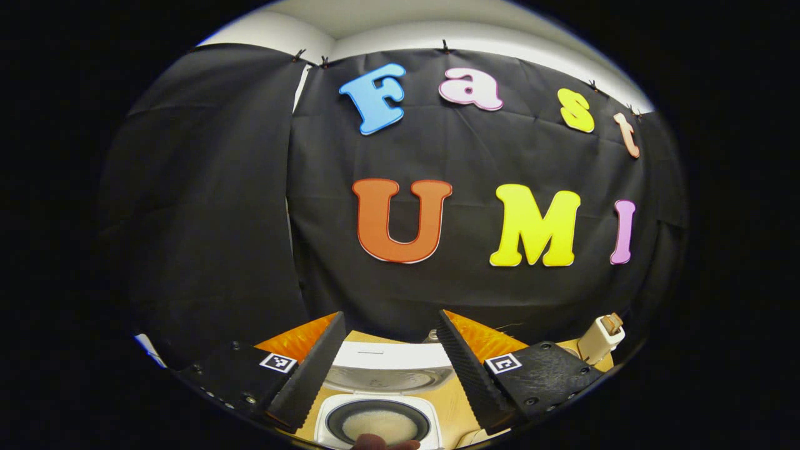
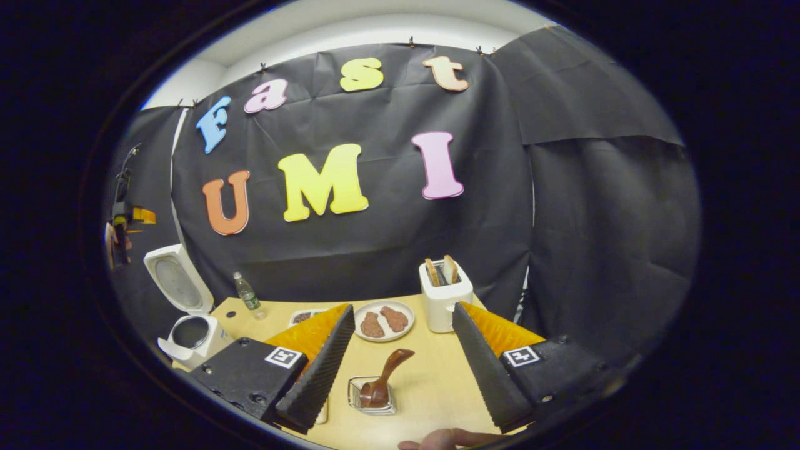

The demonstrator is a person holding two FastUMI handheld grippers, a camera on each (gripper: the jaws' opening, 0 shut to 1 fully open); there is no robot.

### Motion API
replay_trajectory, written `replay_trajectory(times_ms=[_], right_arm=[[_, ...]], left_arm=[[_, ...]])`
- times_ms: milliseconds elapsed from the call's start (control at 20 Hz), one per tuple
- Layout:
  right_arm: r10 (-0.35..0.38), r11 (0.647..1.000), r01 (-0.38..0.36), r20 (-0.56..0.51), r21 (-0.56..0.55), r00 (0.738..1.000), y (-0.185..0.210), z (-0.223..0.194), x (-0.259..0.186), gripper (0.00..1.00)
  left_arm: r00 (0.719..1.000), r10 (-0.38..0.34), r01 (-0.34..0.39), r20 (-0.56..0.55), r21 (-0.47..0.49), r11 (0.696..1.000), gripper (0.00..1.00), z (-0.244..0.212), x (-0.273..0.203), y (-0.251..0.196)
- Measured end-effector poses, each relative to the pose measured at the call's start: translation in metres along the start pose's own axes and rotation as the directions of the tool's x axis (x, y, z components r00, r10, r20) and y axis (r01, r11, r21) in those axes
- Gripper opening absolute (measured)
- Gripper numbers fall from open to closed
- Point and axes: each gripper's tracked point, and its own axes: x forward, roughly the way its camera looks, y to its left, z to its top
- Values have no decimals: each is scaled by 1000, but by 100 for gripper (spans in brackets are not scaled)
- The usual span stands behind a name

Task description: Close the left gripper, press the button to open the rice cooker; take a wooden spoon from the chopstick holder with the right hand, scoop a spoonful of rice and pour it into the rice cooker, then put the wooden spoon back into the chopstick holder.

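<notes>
The left gripper (image 1: pixel 390 369) is held above the rice cooker (image 1: pixel 378 422), its fingers spread wide with nothing between them. The cooker's lid (image 1: pixel 387 369) is seen standing open behind the pot, and pale rice is visible at the bottom of the inner pot (image 1: pixel 379 425). A fingertip (image 1: pixel 381 444) shows at the lower edge of the left gripper view.

In the right gripper view the right gripper (image 2: pixel 400 369) is likewise spread wide and empty, raised over the wooden table (image 2: pixel 437 387). The wooden spoon (image 2: pixel 387 375) is seen standing tilted in the chopstick holder (image 2: pixel 372 397) (a small wire-sided box), between the two fingers but farther off and untouched. Beyond it a plate (image 2: pixel 384 322) carrying two brown pieces and a white toaster (image 2: pixel 444 300) with two slices upright in it are noted. At far left the rice cooker (image 2: pixel 194 334) stands open beside a small bottle (image 2: pixel 248 294). Part of a hand (image 2: pixel 447 440) is seen at the bottom edge.
</notes>
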Motion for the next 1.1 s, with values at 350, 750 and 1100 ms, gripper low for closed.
replay_trajectory(times_ms=[350,750,1100], right_arm=[[-67,997,69,-51,25,996,-6,-21,-22,100],[10,999,-6,-75,48,997,49,-41,-33,100],[95,995,-93,-92,29,991,89,-52,-40,100]], left_arm=[[978,11,-18,-209,-34,999,95,-46,47,19],[959,-43,29,-280,-55,998,97,-72,-7,14],[925,-6,-18,-381,-60,998,96,-164,-82,10]])
